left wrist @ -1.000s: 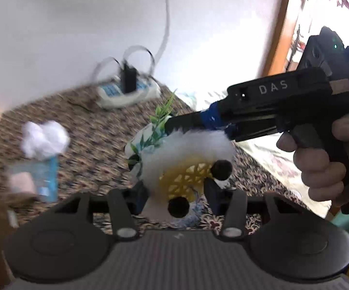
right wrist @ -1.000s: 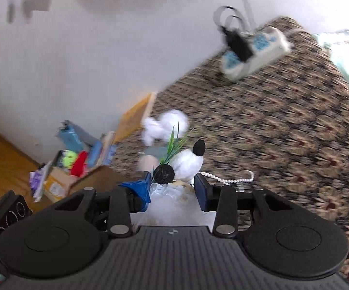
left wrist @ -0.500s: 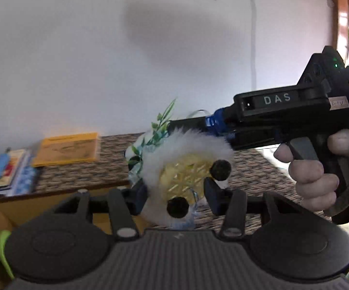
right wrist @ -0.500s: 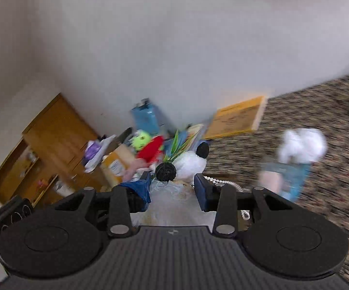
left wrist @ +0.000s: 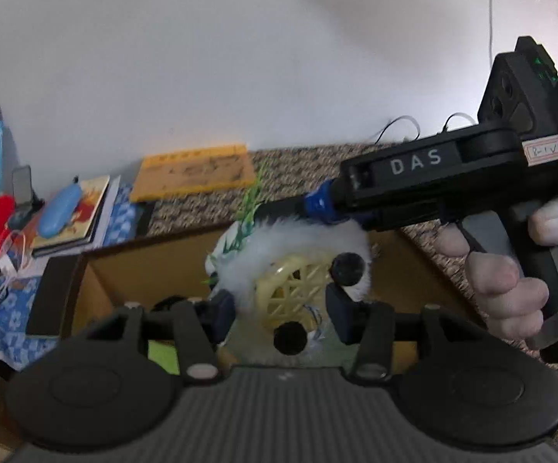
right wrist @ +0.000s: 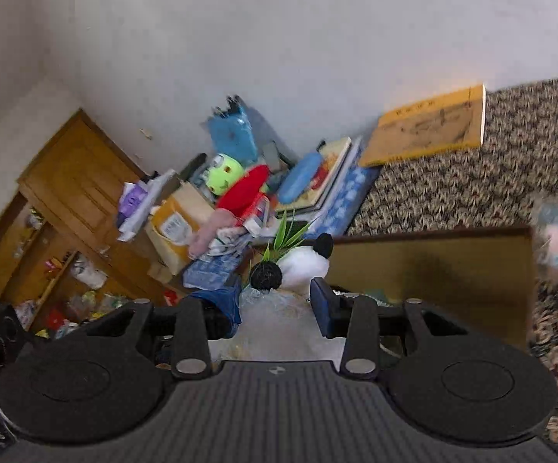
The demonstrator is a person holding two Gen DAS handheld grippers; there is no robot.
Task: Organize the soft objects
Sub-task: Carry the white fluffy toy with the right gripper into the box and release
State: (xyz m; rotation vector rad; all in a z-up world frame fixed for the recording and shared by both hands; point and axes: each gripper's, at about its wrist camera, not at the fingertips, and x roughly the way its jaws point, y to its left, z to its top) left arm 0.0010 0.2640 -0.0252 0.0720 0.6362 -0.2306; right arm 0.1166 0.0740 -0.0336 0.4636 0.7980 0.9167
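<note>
A fluffy white toy (left wrist: 263, 254) with black pom-poms, a yellow lattice middle and green plastic leaves hangs in clear wrap above an open cardboard box (left wrist: 143, 266). My left gripper (left wrist: 279, 314) is shut on its lower part, one pad on each side. My right gripper (left wrist: 263, 210) reaches in from the right, held by a person's hand (left wrist: 502, 270), and is shut on the toy's top edge. In the right wrist view the toy (right wrist: 302, 266) sits between the right gripper (right wrist: 275, 305) fingers, over the near left end of the box (right wrist: 433, 270).
A yellow book (left wrist: 194, 171) lies on the patterned cover (right wrist: 472, 177) behind the box. Left of the box are stacked books with a blue case (left wrist: 60, 208), red and green plush toys (right wrist: 240, 185) and a wooden cabinet (right wrist: 66, 193).
Both grippers have swung left with the toy, from above the patterned cover near the power strip to above the cardboard box. Their hold on the toy is unchanged.
</note>
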